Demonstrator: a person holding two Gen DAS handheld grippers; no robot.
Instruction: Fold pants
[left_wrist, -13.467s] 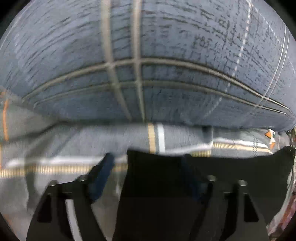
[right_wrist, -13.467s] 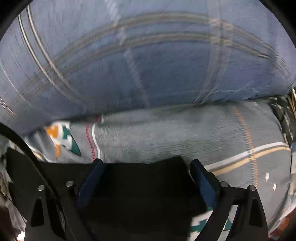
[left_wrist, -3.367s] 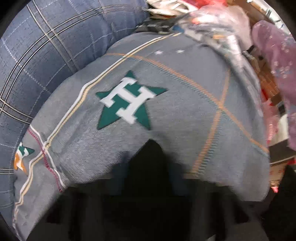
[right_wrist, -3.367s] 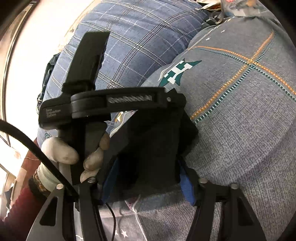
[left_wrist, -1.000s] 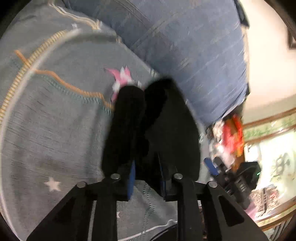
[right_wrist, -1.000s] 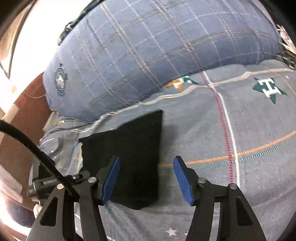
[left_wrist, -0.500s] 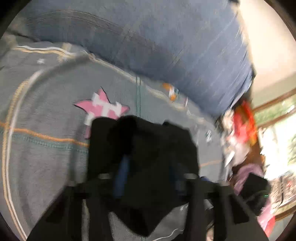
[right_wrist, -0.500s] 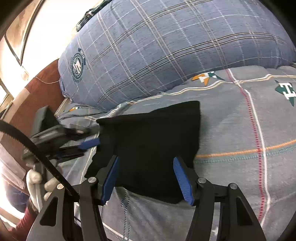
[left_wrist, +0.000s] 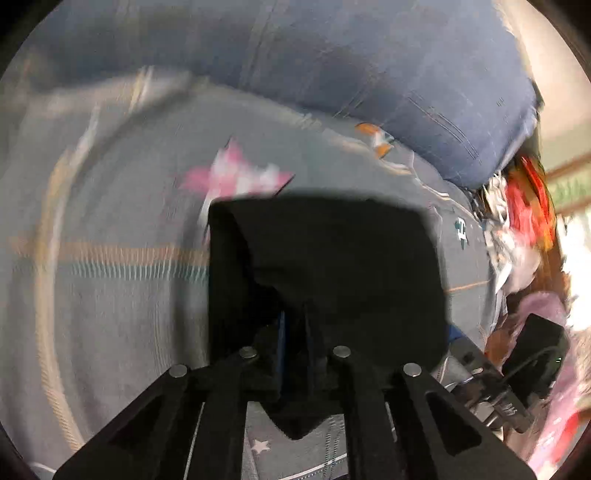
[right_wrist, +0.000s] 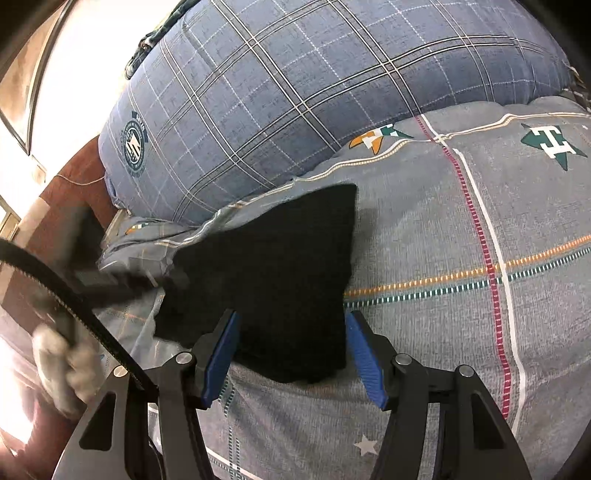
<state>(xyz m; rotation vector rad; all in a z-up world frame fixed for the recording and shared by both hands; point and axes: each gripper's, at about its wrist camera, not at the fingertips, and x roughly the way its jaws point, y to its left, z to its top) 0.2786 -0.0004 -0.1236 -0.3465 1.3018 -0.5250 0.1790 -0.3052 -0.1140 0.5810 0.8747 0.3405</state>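
Black pants (right_wrist: 280, 273), folded into a thick, roughly rectangular bundle, lie on a grey patterned bedspread (right_wrist: 461, 332) below a blue plaid pillow (right_wrist: 314, 92). The left gripper (left_wrist: 295, 332), jaws pressed nearly together, pinches a fold of the pants (left_wrist: 332, 266); its pads are mostly buried in cloth. The right gripper (right_wrist: 291, 354) stands spread, pads flanking the near edge without pressing. The left wrist view is motion-blurred; the gloved hand (right_wrist: 62, 369) appears smeared.

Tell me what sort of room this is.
Most likely a bedroom: the black pants lie on a grey star-print quilt, with a big blue plaid pillow behind it and clutter piled beside the bed.
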